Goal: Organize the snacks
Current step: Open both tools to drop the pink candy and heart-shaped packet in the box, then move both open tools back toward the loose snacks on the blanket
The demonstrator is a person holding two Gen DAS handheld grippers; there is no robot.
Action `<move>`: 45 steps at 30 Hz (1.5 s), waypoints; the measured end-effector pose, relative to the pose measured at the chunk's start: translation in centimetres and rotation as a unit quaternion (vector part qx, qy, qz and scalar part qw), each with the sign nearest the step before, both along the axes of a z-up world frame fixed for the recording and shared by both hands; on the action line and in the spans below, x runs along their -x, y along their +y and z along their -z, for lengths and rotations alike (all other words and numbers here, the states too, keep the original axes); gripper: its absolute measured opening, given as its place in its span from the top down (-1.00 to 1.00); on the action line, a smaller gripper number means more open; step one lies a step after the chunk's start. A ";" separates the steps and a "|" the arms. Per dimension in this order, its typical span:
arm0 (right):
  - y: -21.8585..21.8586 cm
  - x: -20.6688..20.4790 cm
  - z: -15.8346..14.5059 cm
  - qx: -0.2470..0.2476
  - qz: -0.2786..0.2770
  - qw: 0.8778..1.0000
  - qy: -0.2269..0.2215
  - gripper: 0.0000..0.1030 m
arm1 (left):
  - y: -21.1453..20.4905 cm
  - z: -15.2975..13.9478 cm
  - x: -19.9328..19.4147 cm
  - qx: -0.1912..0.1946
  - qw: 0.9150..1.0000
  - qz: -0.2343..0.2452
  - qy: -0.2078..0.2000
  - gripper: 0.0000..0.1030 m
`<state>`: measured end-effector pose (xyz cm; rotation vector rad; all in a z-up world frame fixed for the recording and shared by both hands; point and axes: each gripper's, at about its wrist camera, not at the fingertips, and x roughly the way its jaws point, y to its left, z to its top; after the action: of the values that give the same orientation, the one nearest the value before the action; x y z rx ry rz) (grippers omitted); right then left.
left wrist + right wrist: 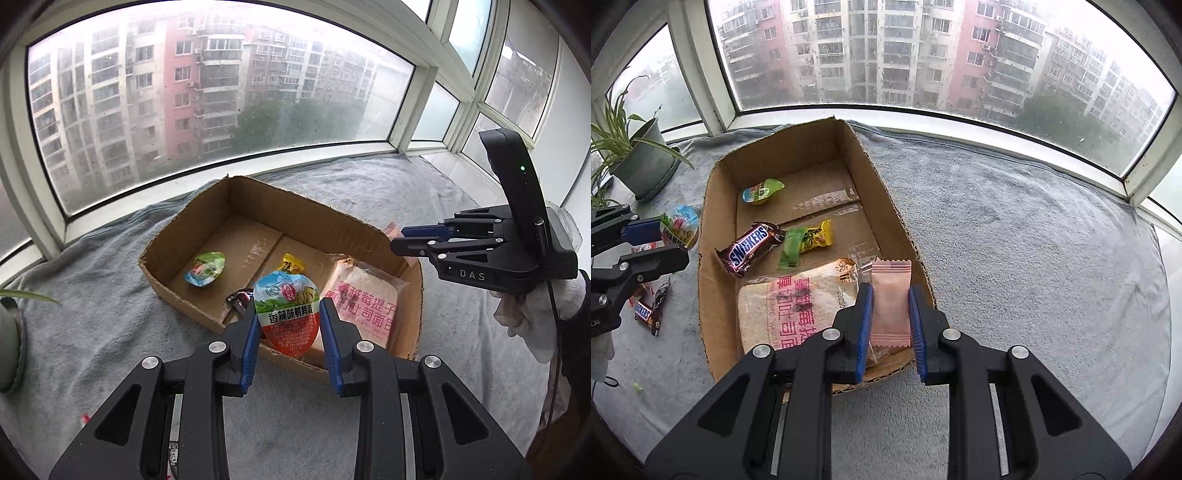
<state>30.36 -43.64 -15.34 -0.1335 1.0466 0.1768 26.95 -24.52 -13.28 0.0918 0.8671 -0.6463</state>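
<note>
My left gripper (288, 314) is shut on a heart-shaped snack pack (287, 314) with a green, white and orange lid, held above the near wall of the open cardboard box (173, 236). The same pack (680, 225) shows between the left gripper's fingers at the left edge of the right wrist view. My right gripper (890, 314) is shut on a pink sachet (890, 302) over the box's near right corner (923, 273). Inside the box lie a bread bag (790, 306), a Snickers bar (750, 249), a green-yellow candy (809, 240) and a small jelly cup (762, 191).
The box sits on a grey towel (1015, 240) spread along a windowsill. A potted plant (642, 162) stands at the far left. Loose wrappers, one a small Snickers (644, 314), lie on the towel left of the box. Window glass rises just behind the box. A gloved hand (532, 314) holds the right gripper.
</note>
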 end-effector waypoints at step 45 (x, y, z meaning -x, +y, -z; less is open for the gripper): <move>3.3 3.2 -3.7 0.017 -0.017 0.999 -0.041 -0.30 | 0.0 -2.3 1.5 -0.010 1.000 0.003 -0.015 -0.04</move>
<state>27.12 -40.36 -11.64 -0.1873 0.9664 0.1838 25.40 -24.56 -11.00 0.1225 0.8439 -0.6409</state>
